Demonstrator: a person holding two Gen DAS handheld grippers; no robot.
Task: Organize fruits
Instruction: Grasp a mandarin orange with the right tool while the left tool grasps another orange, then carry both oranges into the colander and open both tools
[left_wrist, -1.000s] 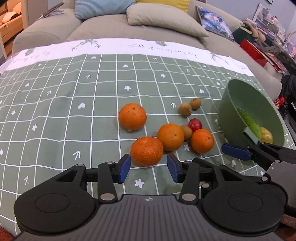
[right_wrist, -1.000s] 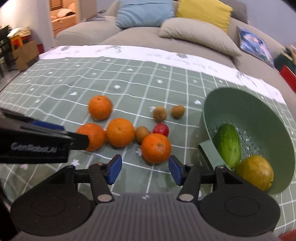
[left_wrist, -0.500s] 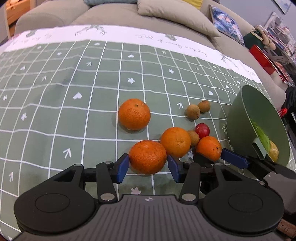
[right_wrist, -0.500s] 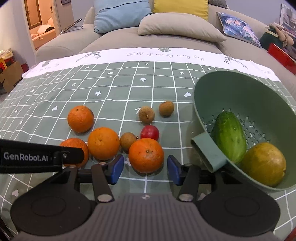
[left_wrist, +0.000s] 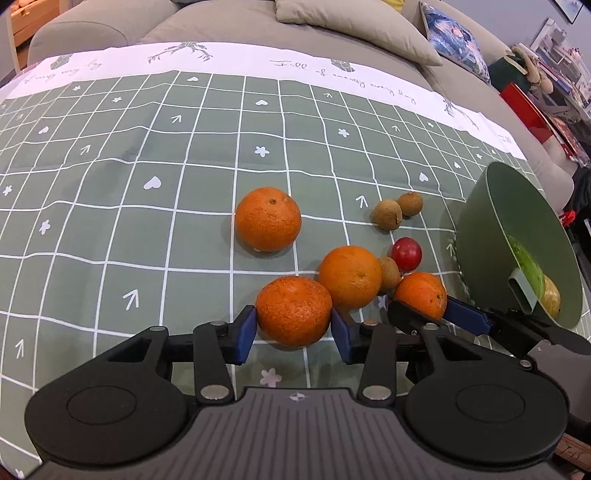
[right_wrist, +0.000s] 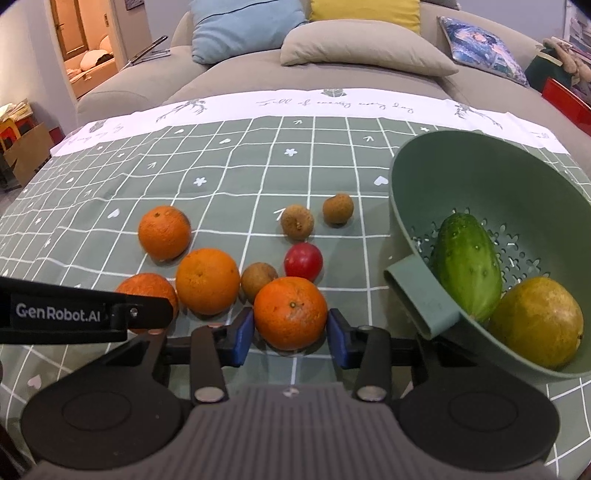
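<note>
A sage-green checked tablecloth (right_wrist: 258, 177) with a white lettered border covers the table, a grey cushioned sofa (right_wrist: 332, 74) behind it. The left gripper (left_wrist: 293, 328) and right gripper (right_wrist: 290, 330) have each just closed their blue pads against a round orange (left_wrist: 293, 312) (right_wrist: 290, 314). The green plastic colander (right_wrist: 517, 177) stands at the right.

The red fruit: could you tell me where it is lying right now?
In the right wrist view, the red fruit lies on the tablecloth mid-frame, just behind the orange between the right gripper pads, left of the green colander.
</note>
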